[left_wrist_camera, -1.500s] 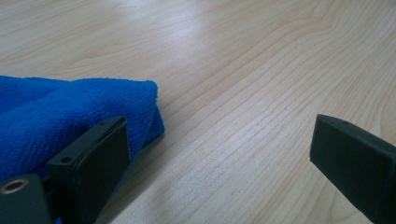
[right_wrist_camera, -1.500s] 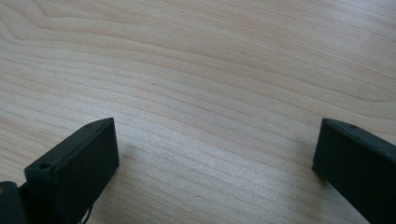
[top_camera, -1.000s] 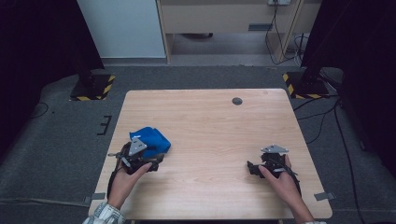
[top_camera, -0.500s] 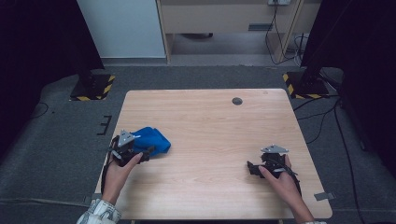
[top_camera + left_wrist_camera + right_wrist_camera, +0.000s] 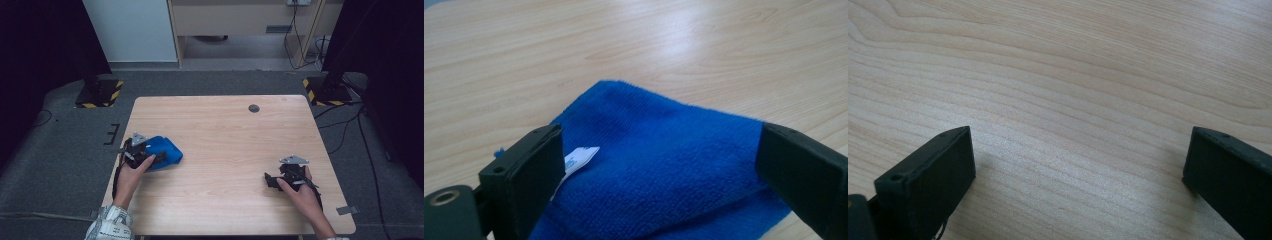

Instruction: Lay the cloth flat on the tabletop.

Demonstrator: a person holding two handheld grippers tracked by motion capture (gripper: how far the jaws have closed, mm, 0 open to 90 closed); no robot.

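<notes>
A folded blue cloth (image 5: 165,151) lies on the wooden table (image 5: 225,135) near its left edge. My left gripper (image 5: 159,159) is open, low over the cloth's near-left part. In the left gripper view the blue cloth (image 5: 674,170) spreads between the two wide-apart jaws, and a small white label (image 5: 579,159) pokes out beside the left jaw. My right gripper (image 5: 269,180) rests at the table's right front, open. In the right gripper view its jaws stand far apart over bare wood (image 5: 1073,100), with nothing between them.
A small dark round cap (image 5: 254,108) sits in the table top near the far edge. Black stands with yellow-striped bases (image 5: 99,93) flank the table on the floor, and cables (image 5: 345,125) trail at the right.
My left gripper slid left and slightly back toward the table's left edge, and its jaws now straddle the cloth. The cloth lies flatter. The right gripper stayed put.
</notes>
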